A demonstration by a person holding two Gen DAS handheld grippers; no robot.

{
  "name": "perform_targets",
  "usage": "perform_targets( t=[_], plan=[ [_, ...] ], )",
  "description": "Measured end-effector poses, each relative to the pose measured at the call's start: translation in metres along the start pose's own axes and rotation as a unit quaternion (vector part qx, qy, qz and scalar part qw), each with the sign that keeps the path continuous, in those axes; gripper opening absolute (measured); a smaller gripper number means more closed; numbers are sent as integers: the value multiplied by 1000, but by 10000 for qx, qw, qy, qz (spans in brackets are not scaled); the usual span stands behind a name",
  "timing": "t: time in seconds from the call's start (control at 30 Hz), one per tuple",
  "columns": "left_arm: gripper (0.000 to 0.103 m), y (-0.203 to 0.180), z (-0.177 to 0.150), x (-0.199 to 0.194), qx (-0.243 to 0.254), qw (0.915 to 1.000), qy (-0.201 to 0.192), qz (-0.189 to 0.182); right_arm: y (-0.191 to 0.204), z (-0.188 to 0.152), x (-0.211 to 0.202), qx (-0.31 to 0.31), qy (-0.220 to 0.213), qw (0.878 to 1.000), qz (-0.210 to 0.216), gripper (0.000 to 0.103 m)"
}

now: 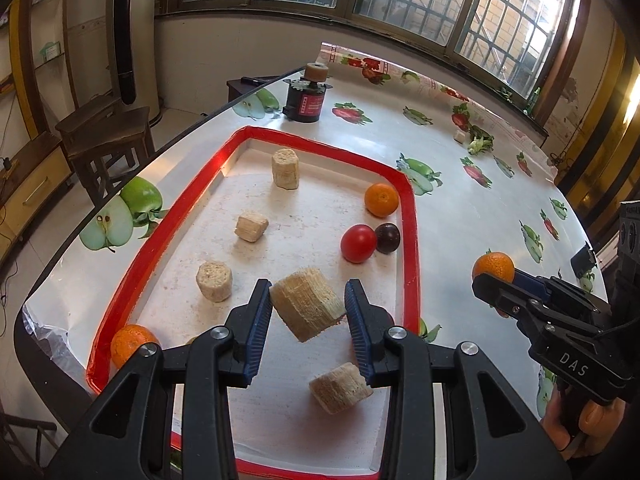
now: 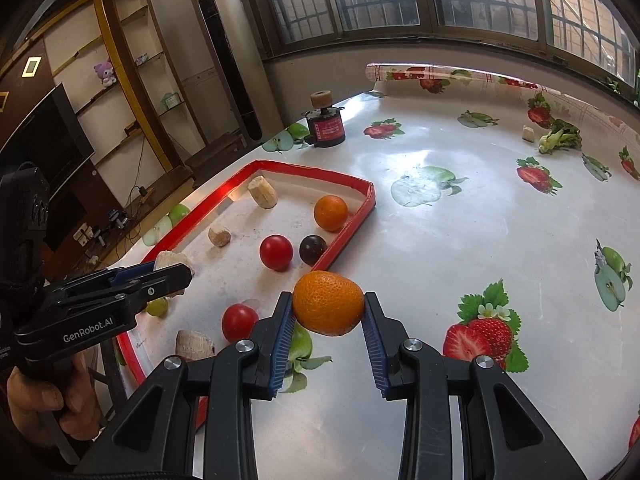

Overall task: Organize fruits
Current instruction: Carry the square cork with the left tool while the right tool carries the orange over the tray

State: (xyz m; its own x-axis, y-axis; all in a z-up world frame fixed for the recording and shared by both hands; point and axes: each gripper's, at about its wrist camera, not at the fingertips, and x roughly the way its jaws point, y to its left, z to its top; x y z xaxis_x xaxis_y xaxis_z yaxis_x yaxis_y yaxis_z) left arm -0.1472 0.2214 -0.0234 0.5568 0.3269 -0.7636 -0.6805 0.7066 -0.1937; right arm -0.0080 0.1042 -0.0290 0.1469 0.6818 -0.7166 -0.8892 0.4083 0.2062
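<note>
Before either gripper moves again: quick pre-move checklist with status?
1. Left gripper shut on beige chunk: ok.
2. Right gripper shut on orange: ok.
3. Chunk lifted above tray: ok.
4. Held orange over tablecloth, outside tray: ok.
5. Free floor in tray for a drop: ok, bare middle.
6. Where each item belongs: cannot tell.

a black canister with a cork-coloured top stands on the fruit-print tablecloth; a wooden stool sits beside the table.
</note>
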Motion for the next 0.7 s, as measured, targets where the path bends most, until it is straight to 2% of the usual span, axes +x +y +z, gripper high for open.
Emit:
perform_targets(
  t=[0.7],
  plan=[
    [35, 7, -6, 15, -45, 9997, 237, 26, 24, 26, 40, -176, 158, 9994, 241, 34]
  ],
)
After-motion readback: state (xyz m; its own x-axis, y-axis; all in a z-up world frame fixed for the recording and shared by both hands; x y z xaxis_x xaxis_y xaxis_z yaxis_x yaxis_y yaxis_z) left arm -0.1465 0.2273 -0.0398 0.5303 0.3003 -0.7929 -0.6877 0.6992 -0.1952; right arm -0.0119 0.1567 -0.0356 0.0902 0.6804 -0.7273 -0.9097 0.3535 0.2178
